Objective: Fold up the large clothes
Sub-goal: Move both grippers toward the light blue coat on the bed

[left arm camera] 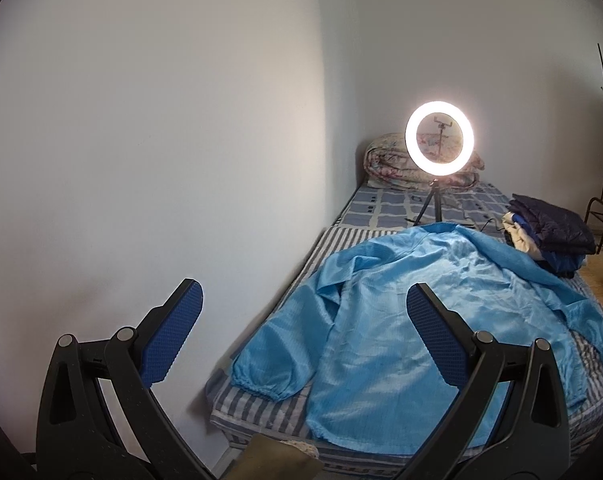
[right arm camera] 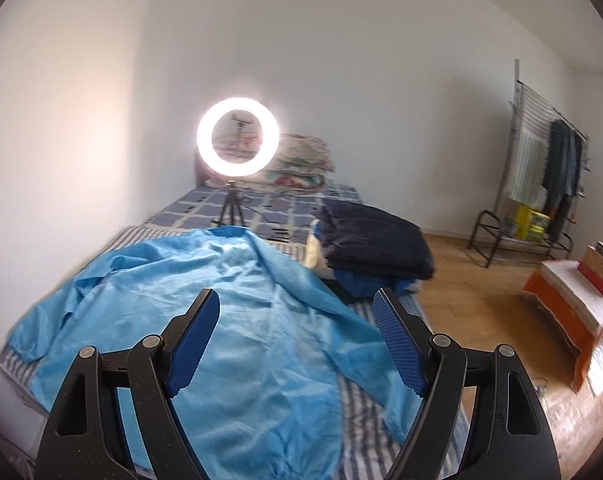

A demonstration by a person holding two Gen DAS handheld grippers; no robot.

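A large light-blue jacket (left arm camera: 401, 320) (right arm camera: 229, 312) lies spread on the bed, collar toward the far end, with one sleeve out to each side. My left gripper (left arm camera: 305, 296) hangs open above the near left part of the bed, its blue pads wide apart and nothing between them. My right gripper (right arm camera: 295, 300) is open too, held above the jacket's body near its right sleeve (right arm camera: 341, 320). Neither gripper touches the cloth.
A lit ring light on a small tripod (left arm camera: 439, 142) (right arm camera: 237, 138) stands on the bed (left arm camera: 389, 204) past the collar. Folded dark clothes (left arm camera: 549, 228) (right arm camera: 373, 240) are stacked at the bed's right edge, rolled quilts (right arm camera: 301, 160) at its head. A white wall runs along the left; a drying rack (right arm camera: 541, 168) and an orange bench (right arm camera: 573, 308) stand on the right.
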